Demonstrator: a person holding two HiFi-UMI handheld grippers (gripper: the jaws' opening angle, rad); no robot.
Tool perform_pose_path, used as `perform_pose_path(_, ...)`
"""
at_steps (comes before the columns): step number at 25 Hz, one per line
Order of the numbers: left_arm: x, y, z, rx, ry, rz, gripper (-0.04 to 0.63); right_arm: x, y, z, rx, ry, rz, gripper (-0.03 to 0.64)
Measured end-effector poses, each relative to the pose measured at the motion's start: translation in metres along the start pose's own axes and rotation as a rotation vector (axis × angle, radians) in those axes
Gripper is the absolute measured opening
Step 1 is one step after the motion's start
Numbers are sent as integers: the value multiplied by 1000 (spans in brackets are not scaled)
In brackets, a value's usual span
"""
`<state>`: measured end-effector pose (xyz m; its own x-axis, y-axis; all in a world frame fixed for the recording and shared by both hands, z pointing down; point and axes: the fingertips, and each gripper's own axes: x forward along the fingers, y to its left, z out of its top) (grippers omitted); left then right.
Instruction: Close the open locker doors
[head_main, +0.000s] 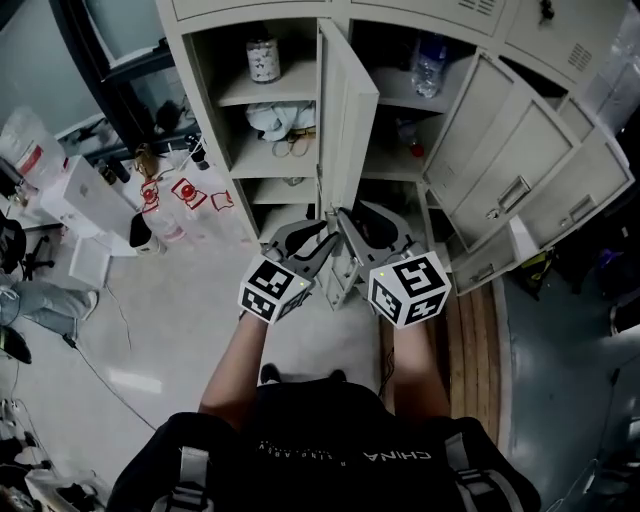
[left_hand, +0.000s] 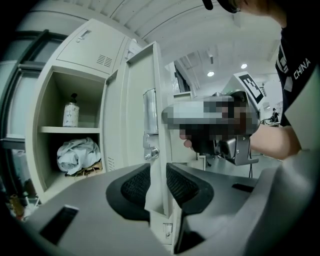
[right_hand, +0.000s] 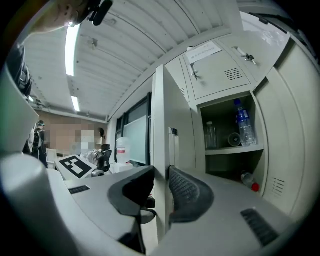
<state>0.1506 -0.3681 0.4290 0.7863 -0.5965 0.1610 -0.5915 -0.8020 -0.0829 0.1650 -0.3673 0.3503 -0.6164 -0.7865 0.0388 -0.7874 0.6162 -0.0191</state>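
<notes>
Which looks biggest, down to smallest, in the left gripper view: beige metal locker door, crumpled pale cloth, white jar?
1. beige metal locker door, helped by nearness to the camera
2. crumpled pale cloth
3. white jar

The person wears a black short-sleeved T-shirt (head_main: 330, 445) with white letters that say CHINA. Grey straps (head_main: 190, 478) go over both shoulders. The left gripper (left_hand: 159, 182) and right gripper (right_hand: 161, 192) are grey with bumpy black pads (left_hand: 137, 185). Each carries a white cube (head_main: 408, 288) with black squares.
</notes>
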Motion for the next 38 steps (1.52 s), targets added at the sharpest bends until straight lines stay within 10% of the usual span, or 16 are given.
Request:
perform_pose_path(16, -49, 52, -14, -59, 3, 323, 92, 58, 62, 2, -39, 37, 281, 81)
perform_pose_path(38, -102, 218, -35, -64, -2, 201, 92, 209, 70, -8, -76, 84, 58, 57)
